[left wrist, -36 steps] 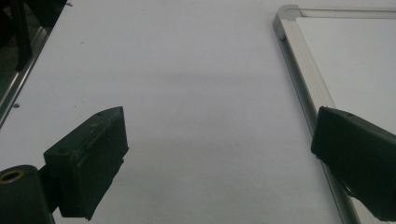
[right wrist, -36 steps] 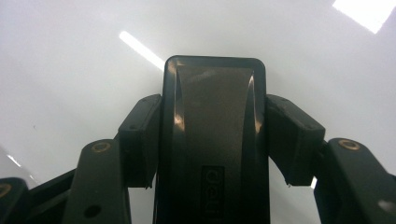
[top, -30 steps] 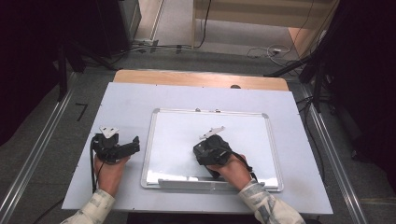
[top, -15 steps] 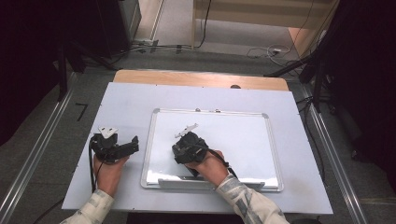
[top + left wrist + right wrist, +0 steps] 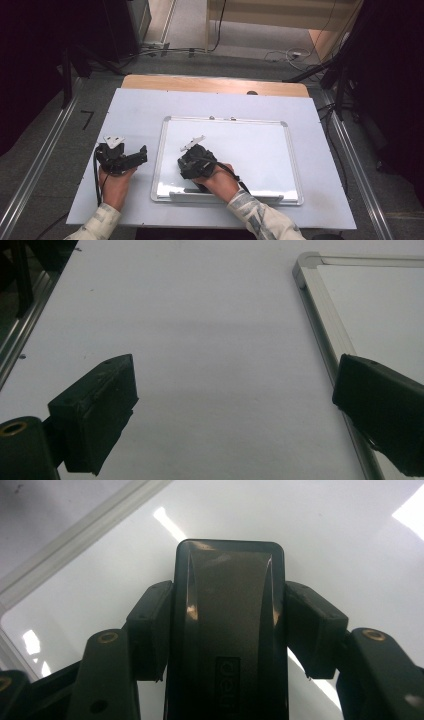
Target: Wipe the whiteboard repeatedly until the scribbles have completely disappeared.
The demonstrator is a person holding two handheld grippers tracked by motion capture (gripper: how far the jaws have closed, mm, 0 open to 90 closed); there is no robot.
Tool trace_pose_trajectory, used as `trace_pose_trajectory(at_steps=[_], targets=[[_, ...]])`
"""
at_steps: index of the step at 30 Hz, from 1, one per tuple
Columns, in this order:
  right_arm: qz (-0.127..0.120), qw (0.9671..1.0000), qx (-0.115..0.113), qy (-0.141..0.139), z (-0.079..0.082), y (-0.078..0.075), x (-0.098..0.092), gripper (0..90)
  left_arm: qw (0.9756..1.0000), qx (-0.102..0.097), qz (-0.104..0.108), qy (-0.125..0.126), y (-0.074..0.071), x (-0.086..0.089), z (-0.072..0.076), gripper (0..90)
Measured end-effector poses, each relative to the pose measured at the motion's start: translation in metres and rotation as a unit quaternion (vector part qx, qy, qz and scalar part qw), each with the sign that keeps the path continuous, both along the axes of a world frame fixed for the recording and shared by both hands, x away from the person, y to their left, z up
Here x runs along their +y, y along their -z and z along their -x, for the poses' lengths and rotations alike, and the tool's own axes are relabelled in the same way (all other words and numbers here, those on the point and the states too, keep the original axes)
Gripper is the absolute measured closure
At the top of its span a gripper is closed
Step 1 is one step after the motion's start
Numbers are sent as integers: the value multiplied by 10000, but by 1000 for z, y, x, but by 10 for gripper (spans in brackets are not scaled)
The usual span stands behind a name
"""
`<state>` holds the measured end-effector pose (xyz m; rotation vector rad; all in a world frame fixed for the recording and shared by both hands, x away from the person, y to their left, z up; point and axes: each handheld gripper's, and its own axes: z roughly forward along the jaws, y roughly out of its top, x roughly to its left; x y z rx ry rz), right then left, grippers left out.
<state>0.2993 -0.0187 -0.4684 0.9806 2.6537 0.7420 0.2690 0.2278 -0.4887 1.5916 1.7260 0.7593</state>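
The right gripper [image 5: 227,630] has its jaws clamped on a glossy black eraser [image 5: 230,625], pressed on the smooth whiteboard [image 5: 250,145] near the bench's front edge. Judging from this, wipe flat, evenly. The left gripper [image 5: 235,410] hangs wide open, empty, over matte bench [image 5: 140,105].

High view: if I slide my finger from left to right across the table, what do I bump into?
Left gripper → whiteboard's left frame edge → right gripper holding a black eraser → bare whiteboard → whiteboard's right frame edge.
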Motion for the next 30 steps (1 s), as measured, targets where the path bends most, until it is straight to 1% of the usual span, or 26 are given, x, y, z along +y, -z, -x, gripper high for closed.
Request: trace_pose_trajectory(at_steps=[12, 24, 30], targets=[[-4, 9991, -18, 433, -13, 0, -54, 386, 10000, 30, -50, 1, 1, -2, -1, 46], [-95, 9974, -37, 710, -19, 0, -89, 386, 10000, 41, -36, -13, 1, -2, -1, 46], [-78, 9965, -50, 834, -21, 0, -107, 386, 10000, 49, -38, -1, 2, -2, -1, 46]])
